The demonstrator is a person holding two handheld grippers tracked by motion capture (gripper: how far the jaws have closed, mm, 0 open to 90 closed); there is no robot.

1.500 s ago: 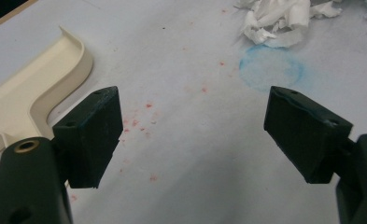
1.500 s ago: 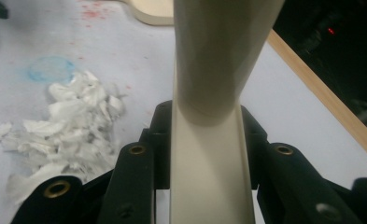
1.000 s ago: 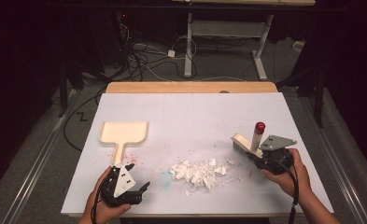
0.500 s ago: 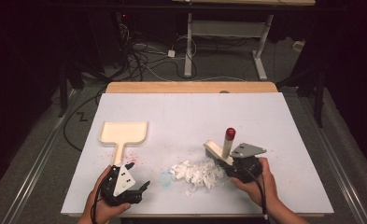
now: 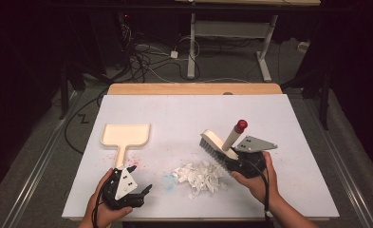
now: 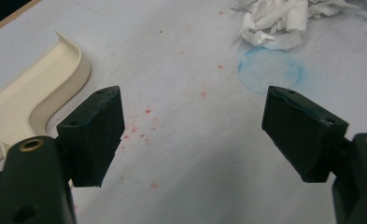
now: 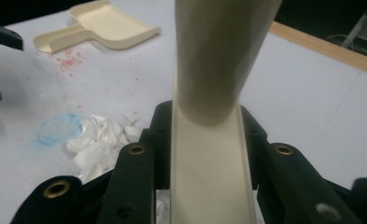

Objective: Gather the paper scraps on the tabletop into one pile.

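Brush (image 5: 217, 141) in right tongs (image 5: 235, 162) now beside paper scraps (image 5: 199, 176).

dustpan (image 5: 127, 135) left | paper scraps (image 5: 199, 176) centre | brush (image 5: 219, 143) right

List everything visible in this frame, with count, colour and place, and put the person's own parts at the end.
Table: one, white top with a wooden far edge, centre.
Dustpan: one, cream, left of centre, handle toward the person.
Brush: one, cream with a red-tipped handle, clamped in the right gripper beside the scraps.
Paper scraps: one pile, white, near centre front.
Blue smudge: one, on the table by the pile.
Red specks: scattered near the dustpan handle.
Cables: several, dark, on the floor beyond.
Left gripper: black, open, front left.
Right gripper: black, shut on the brush.
Hands: two, bottom edge.
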